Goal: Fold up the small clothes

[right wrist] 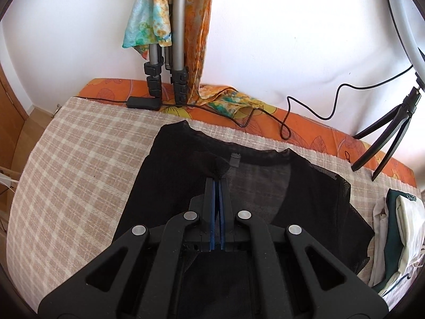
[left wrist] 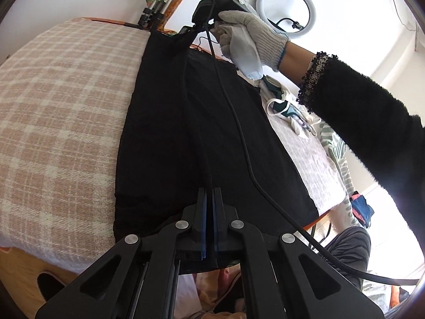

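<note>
A black sheer top (left wrist: pixel 186 133) lies on the pink-and-cream checked blanket (left wrist: pixel 58 111). My left gripper (left wrist: pixel 210 190) is shut on a fold of the black top at its near edge. In the right wrist view the black top (right wrist: pixel 305 194) spreads out with its neckline and label toward the wall. My right gripper (right wrist: pixel 218 179) is shut on a raised fold of the top near the neckline. From the left wrist view the right gripper (left wrist: pixel 204 21) shows at the far end of the garment, held by a gloved hand (left wrist: pixel 247 40).
A pile of white and green clothes (right wrist: pixel 398 228) lies at the blanket's right edge, also in the left wrist view (left wrist: pixel 289 106). A tripod (right wrist: pixel 170 61) with scarves, cables (right wrist: pixel 287 122) and a ring-light stand (right wrist: pixel 385 138) line the wall. A black cable (left wrist: pixel 239 133) crosses the garment.
</note>
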`<state>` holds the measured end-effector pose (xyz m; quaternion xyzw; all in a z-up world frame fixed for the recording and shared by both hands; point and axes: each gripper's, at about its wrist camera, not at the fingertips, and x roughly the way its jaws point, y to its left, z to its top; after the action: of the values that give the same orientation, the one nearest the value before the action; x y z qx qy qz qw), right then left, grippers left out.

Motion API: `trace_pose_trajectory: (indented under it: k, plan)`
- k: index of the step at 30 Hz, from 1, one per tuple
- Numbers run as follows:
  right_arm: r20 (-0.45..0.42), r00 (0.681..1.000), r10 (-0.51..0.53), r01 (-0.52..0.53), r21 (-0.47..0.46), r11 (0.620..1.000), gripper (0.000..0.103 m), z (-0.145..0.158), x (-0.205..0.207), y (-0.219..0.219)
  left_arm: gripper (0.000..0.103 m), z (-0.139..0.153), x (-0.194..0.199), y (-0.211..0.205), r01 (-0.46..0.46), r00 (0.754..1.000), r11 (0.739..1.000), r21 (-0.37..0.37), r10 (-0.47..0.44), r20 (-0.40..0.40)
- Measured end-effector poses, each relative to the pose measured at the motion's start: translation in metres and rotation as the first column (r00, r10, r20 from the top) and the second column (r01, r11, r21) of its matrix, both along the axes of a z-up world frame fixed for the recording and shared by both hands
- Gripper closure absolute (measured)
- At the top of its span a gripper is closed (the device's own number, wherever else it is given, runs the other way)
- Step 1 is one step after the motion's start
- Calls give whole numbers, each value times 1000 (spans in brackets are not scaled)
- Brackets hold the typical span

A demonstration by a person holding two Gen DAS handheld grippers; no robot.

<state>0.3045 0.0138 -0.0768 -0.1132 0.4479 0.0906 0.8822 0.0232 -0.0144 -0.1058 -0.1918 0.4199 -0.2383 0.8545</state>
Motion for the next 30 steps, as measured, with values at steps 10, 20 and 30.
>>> trace_pose_trajectory:
  k: [10, 20, 30]
  plan:
    - [30, 999, -33, 33, 2, 999, 41, -1, -4, -18, 64, 1, -7, -24, 117, 993, 993, -23, -117, -9]
    - [71, 997, -27, 14, 172, 985, 37, 46, -61, -78, 64, 19, -22, -25, 119, 991, 993, 12, -120, 62]
    - [121, 991, -53, 17, 279, 960, 37, 87, -146, -172, 64, 28, -29, -64, 137, 982, 984, 117, -151, 114]
